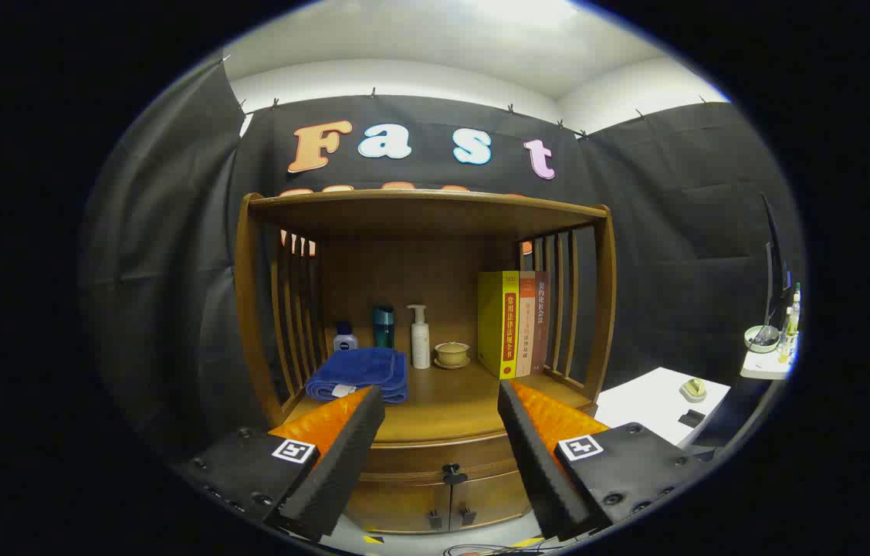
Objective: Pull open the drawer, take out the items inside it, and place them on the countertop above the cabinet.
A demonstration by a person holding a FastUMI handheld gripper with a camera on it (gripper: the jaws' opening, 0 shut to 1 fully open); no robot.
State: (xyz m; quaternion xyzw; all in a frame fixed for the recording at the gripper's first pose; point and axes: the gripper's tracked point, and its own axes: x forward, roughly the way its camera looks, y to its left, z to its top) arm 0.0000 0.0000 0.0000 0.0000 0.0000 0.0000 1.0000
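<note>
Straight ahead stands a wooden cabinet (pixel 423 340) against black cloth walls, its counter (pixel 442 409) carrying a folded blue towel (pixel 359 373) at the left edge, bottles, a small bowl (pixel 451 354) and upright books (pixel 513 323) at the right. The gripper (pixel 441 432) is spread wide, holding nothing; the shut drawer (pixel 442 457) and its knob (pixel 451 469) lie between the fingers, just beyond.

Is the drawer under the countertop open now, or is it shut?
Shut: the drawer front sits flush with the cabinet, its knob untouched between the open gripper fingers.
</note>
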